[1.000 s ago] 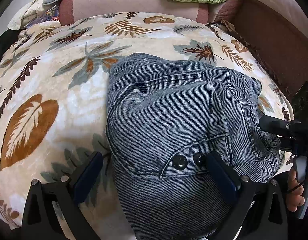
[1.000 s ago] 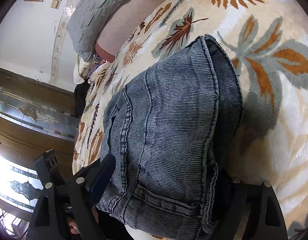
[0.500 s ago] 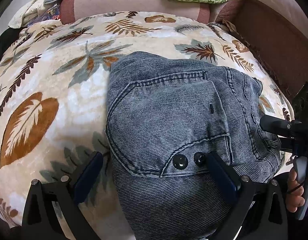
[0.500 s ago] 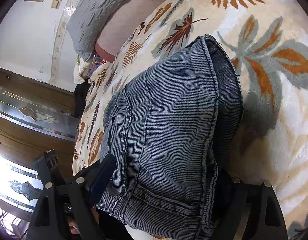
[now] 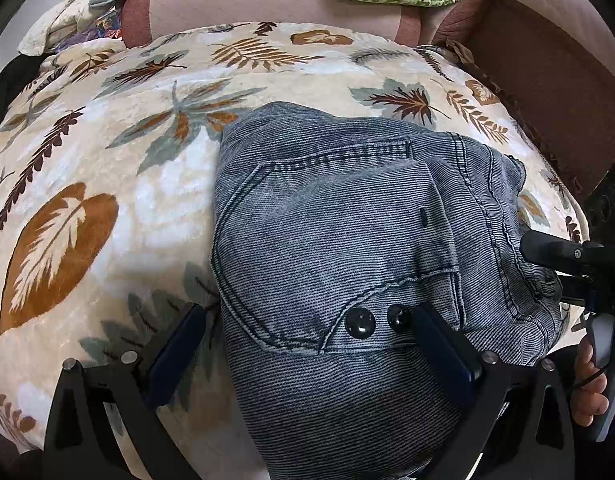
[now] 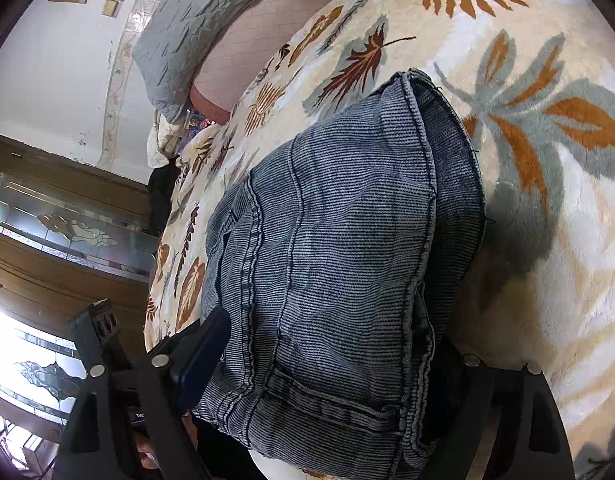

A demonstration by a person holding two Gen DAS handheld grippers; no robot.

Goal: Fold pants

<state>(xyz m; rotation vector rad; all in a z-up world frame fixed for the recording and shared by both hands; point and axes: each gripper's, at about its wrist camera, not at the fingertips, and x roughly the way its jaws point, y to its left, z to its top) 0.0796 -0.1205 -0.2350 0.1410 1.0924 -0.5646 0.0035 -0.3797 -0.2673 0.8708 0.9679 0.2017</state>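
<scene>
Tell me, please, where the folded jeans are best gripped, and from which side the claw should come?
Probably at the near waistband edge of the folded jeans, coming from the side that hangs off the leaf-print blanket. There the layers are stacked thick and overhang the blanket, so one finger can slide under. The left claw already straddles this end near the two black buttons.

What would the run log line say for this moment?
stage: pants folded on leaf blanket | left gripper: open, straddling bundle | right gripper: open, straddling bundle
</scene>
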